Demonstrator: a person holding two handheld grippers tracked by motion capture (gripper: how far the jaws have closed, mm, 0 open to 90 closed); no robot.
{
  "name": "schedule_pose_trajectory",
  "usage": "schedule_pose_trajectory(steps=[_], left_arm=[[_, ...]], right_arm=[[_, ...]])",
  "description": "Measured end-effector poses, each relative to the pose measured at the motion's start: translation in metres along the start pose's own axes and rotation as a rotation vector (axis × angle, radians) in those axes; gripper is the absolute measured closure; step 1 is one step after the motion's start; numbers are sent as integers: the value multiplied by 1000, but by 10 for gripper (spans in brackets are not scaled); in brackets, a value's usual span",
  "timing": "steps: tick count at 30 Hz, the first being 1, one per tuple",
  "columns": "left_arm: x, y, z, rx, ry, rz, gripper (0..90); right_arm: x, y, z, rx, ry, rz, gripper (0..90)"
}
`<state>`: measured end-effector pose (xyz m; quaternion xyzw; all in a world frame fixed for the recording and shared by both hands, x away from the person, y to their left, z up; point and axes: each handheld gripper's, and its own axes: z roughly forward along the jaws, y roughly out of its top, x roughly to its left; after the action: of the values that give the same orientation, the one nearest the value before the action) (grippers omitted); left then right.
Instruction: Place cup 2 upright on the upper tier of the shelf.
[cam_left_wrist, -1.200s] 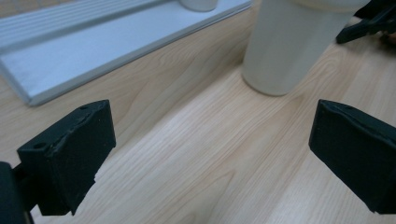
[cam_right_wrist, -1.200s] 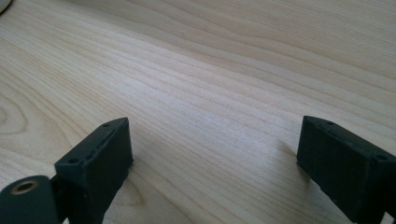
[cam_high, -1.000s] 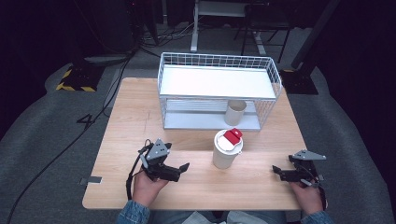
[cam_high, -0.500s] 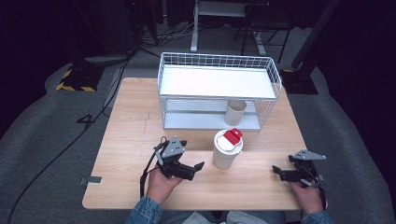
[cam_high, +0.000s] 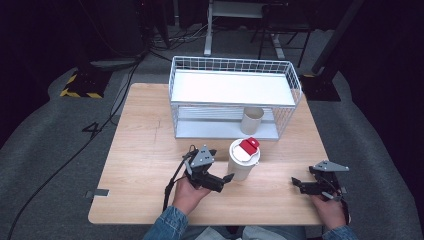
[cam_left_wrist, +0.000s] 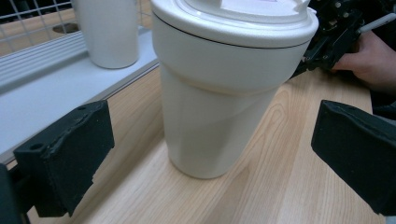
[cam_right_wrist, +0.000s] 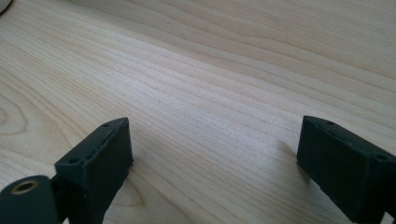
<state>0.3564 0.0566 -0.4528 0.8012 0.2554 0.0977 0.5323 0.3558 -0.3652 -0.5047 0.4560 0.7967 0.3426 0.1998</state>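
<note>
A cream lidded cup (cam_high: 243, 159) with a red tab on its lid stands upright on the wooden table (cam_high: 140, 150), in front of the wire basket. My left gripper (cam_high: 226, 178) is open just left of the cup, jaws spread wide toward it. In the left gripper view the cup (cam_left_wrist: 219, 88) rises close between the two jaws, touching neither. My right gripper (cam_high: 296, 184) rests open at the table's front right, apart from the cup. Bare wood lies between its jaws (cam_right_wrist: 212, 154).
A white wire basket (cam_high: 232, 100) with a white shelf stands at the back of the table. A second cream cup (cam_high: 252, 120) stands inside its lower level, also seen behind the lidded one (cam_left_wrist: 109, 30). Cables trail on the grey floor at left.
My left gripper has moved right and forward across the table, closing in on the lidded cup. The right gripper and the cup have stayed still.
</note>
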Motion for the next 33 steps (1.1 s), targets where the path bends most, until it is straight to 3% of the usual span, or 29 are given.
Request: schedule_pose_trajectory(steps=[11,16,24,33], left_arm=[[-4,0,27,-13,-12,-6,0],[-1,-2,34,-15,-1,-18,0],[1,-6,46,-31,-22,-37,0],[2,-8,57,-77,-36,-60,0]], right_arm=[[0,0,0,0,0,0,107],[0,0,0,0,0,0,107],[0,0,0,0,0,0,107],[0,0,0,0,0,0,107]])
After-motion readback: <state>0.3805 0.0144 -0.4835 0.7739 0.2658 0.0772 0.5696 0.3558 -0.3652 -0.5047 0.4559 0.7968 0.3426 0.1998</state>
